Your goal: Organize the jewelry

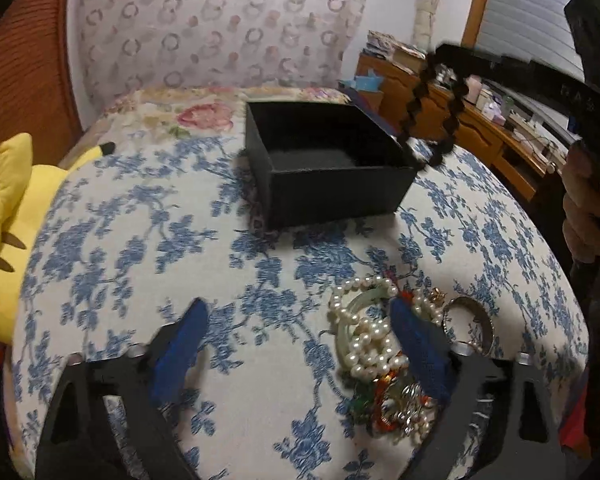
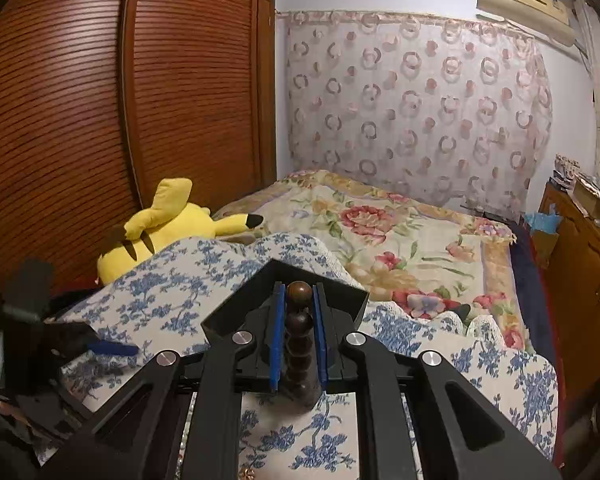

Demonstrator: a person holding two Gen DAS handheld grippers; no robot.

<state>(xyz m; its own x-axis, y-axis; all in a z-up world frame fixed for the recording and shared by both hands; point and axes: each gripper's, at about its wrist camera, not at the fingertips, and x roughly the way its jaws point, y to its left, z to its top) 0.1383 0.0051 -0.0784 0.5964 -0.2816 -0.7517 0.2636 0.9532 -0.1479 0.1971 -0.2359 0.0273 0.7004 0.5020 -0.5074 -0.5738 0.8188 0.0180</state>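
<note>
— Carrying the dark bead bracelet (image 2: 299, 332) to the black box (image 1: 332, 160), by the look of it. The right tongs (image 2: 299, 300) are clamped on the beads, and from the left wrist view the strand hangs just above the box's right corner.

— So the next move?

— Probably shift it over the opening, lower, then release so the loop drops inside rather than over the wall.

— Anything in the box?

— Nothing visible; only its dark lining shows.

— And the left tongs (image 1: 295, 320)?

— Spread apart, gripping nothing, hovering over the blue-flowered bedcover (image 1: 139, 248). The jewelry pile (image 1: 384, 352), pearls and a green bangle, lies beside the right finger.
</note>
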